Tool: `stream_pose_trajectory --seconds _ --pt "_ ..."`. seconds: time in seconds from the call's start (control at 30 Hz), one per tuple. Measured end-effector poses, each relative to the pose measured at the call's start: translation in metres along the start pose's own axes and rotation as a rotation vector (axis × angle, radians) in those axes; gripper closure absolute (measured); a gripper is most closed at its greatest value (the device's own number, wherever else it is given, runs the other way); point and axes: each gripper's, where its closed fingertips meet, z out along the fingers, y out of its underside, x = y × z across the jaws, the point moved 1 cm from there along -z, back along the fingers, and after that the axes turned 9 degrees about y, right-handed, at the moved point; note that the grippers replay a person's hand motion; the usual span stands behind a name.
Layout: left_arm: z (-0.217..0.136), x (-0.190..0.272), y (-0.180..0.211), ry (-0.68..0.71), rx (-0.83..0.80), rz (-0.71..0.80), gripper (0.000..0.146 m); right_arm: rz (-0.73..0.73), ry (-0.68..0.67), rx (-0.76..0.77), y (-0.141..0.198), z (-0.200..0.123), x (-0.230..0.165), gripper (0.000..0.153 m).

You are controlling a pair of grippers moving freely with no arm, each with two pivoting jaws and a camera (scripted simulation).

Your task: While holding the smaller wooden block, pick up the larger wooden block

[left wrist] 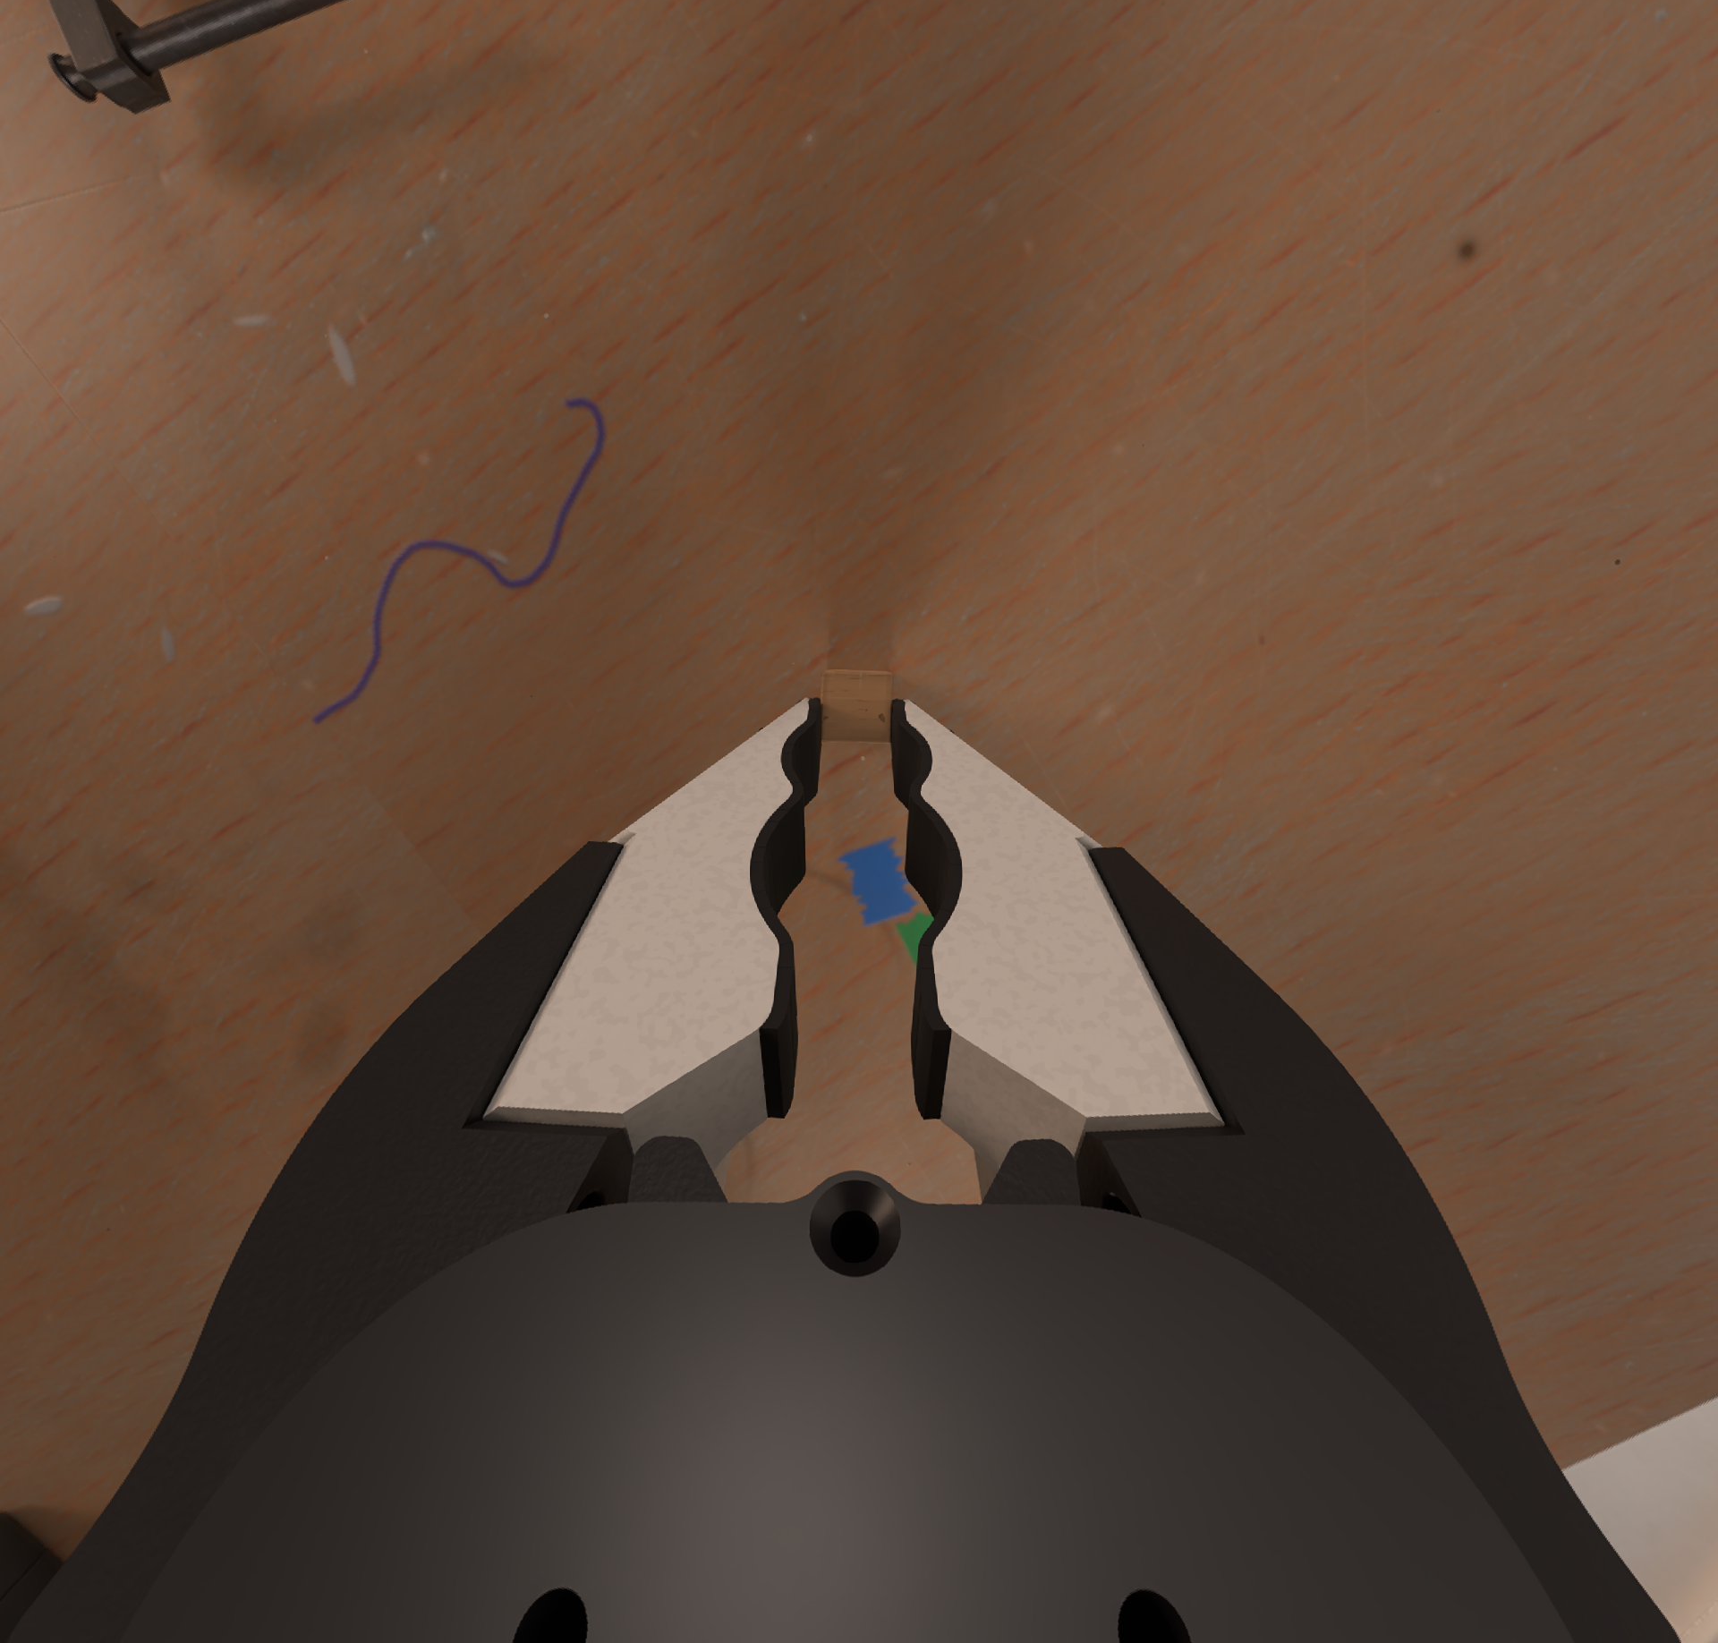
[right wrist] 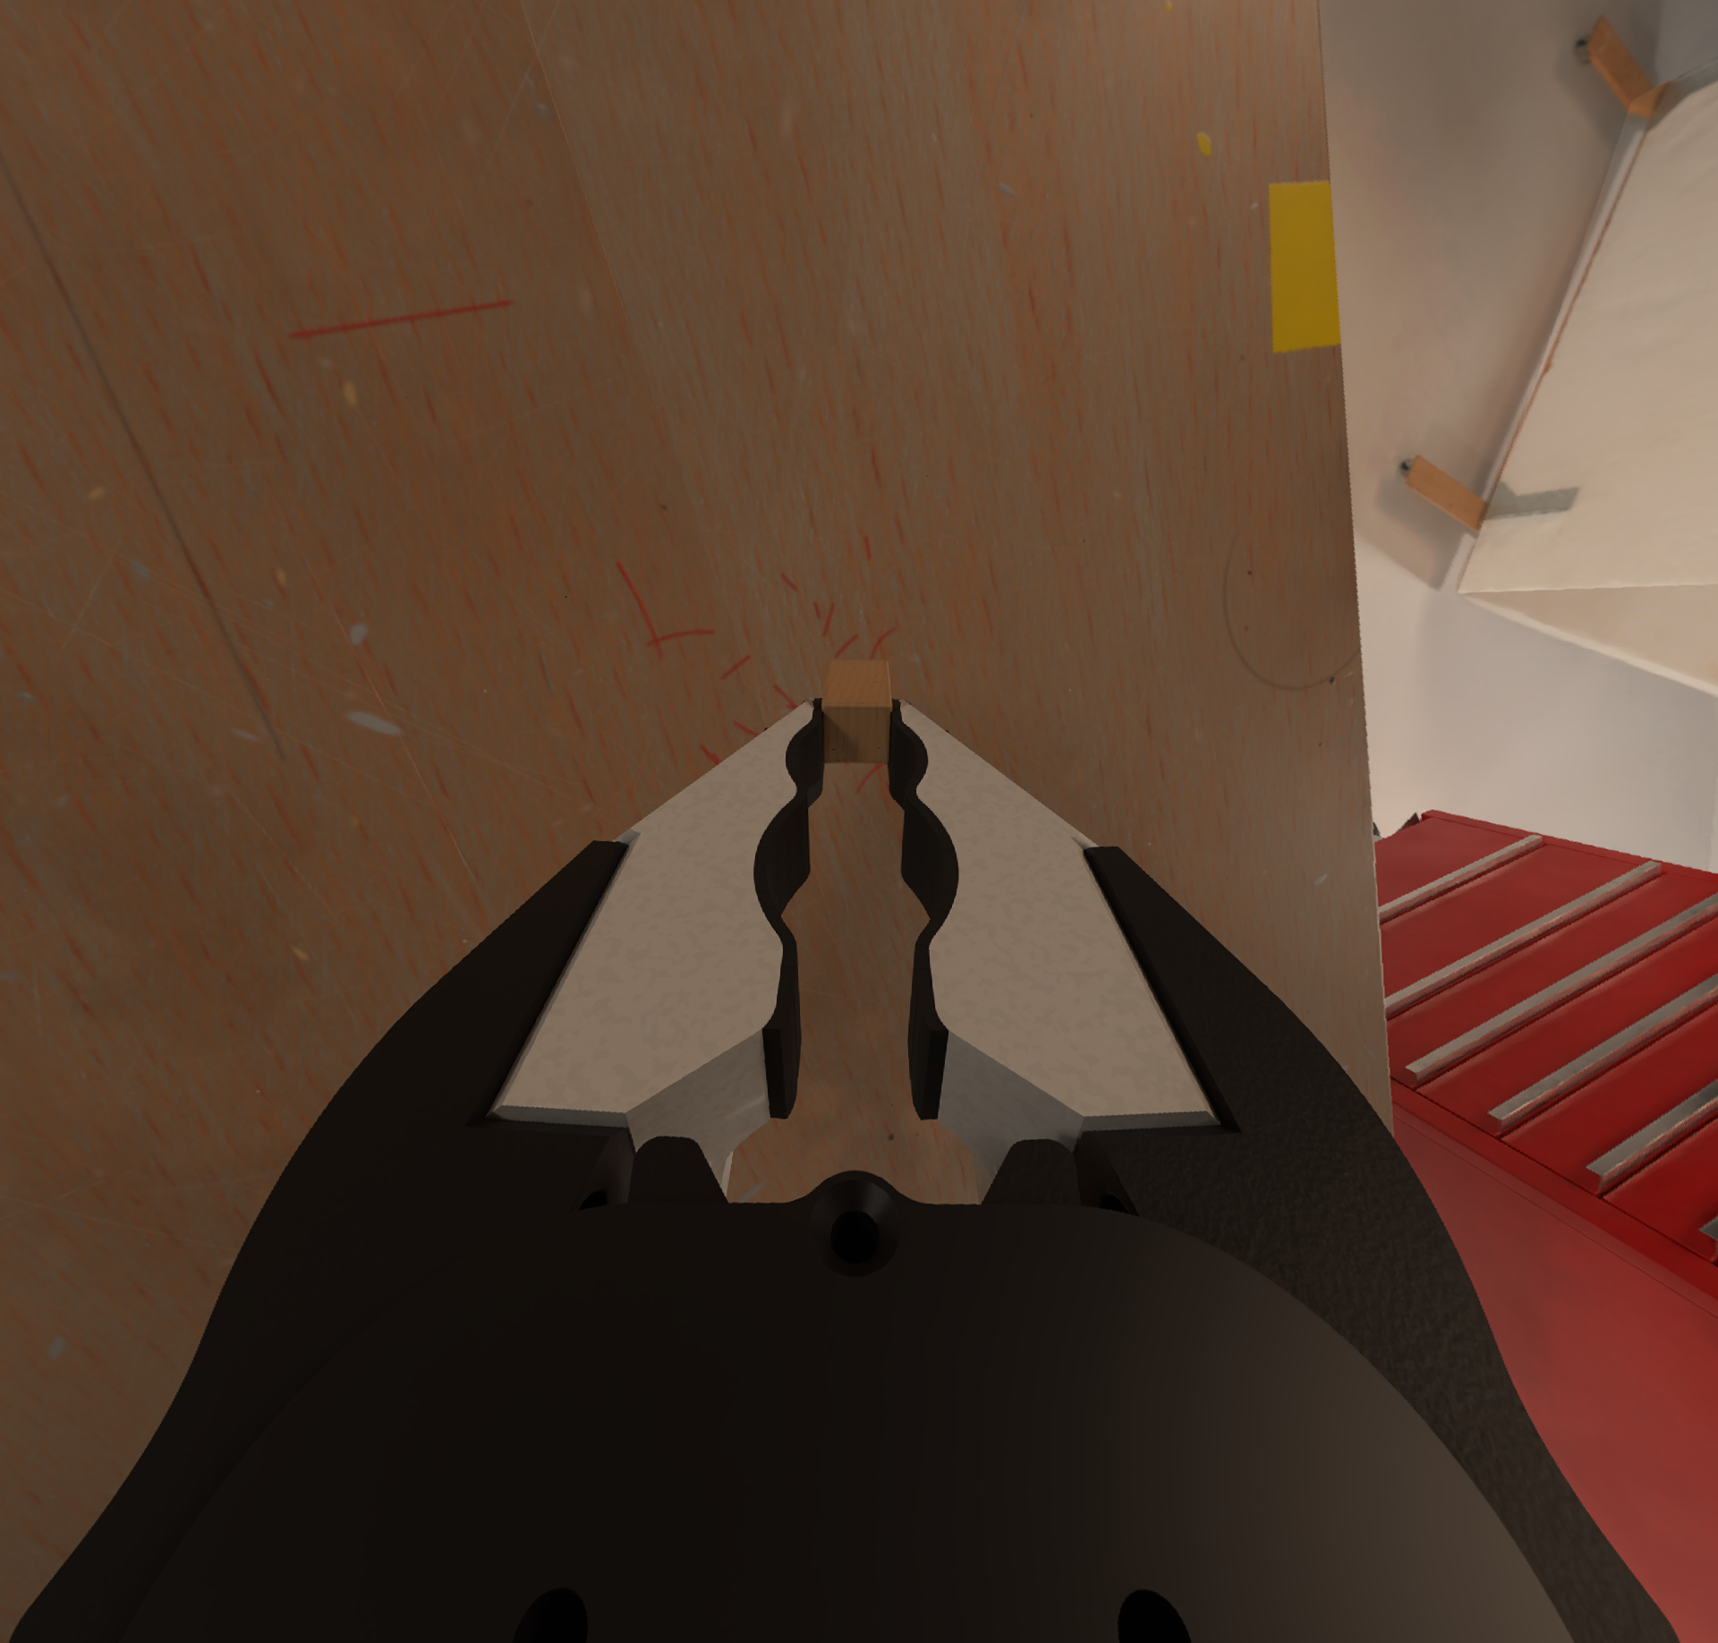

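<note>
Both grippers are loaded. Left gripper [left wrist: 856, 720]: jaws clenched on a pale wooden block [left wrist: 856, 704], pinched right at the tips, with the block poking out a bit past them. Right gripper [right wrist: 856, 724]: jaws clenched on an orange-tan wooden block [right wrist: 856, 710], same tip pinch, its top face sticking out ahead of the tips.

I can't tell which block is the larger one. Each shows only in its own wrist view, both fill the jaw gap about the same, and the views don't share anything to compare against. I also can't confirm lift height; neither block visibly touches the surface [left wrist: 1209, 390], and I'd guess both are already off it.

Handling, as a judgement:
- Rigid wood with flat parallel faces, so no give under the pads and no crush risk.
- Likely light, so the load on the grip is low.
- Smooth faces plus a tip-only pinch mean the block can pivot or slip if the gripper tilts fast. A deeper seat between the jaws would be safer, with the pads centred on opposite flat faces, not on the edges.

Clutter is minor: a blue scrap [left wrist: 874, 882] and a green bit [left wrist: 916, 934] lie on the surface, seen through the left jaw gap behind the tips. A dark clamp [left wrist: 186, 18] sits far ahead-left, well apart. A red drawer cabinet [right wrist: 1534, 1040] stands off the surface edge to the right of the right jaws.
</note>
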Motion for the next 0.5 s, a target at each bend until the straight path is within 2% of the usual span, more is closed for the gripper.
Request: stream_pose_trajectory --seconds 0.17,0.3,0.4,0.5 --pt "-0.008 -0.002 0.002 -0.021 -0.023 -0.023 0.132 -0.004 -0.001 -0.002 0.000 0.000 -0.001 0.140" --pt "-0.052 0.004 -0.021 -0.143 0.103 0.024 0.132 -0.002 0.003 0.000 0.000 0.000 0.001 0.140" --pt "-0.098 0.028 -0.060 -0.294 0.219 0.159 0.132 -0.002 0.009 0.004 -0.001 -0.002 0.002 0.140" --pt "-0.124 0.079 -0.114 -0.348 0.361 0.414 0.132 -0.007 0.007 0.029 -0.007 -0.006 0.000 0.140"
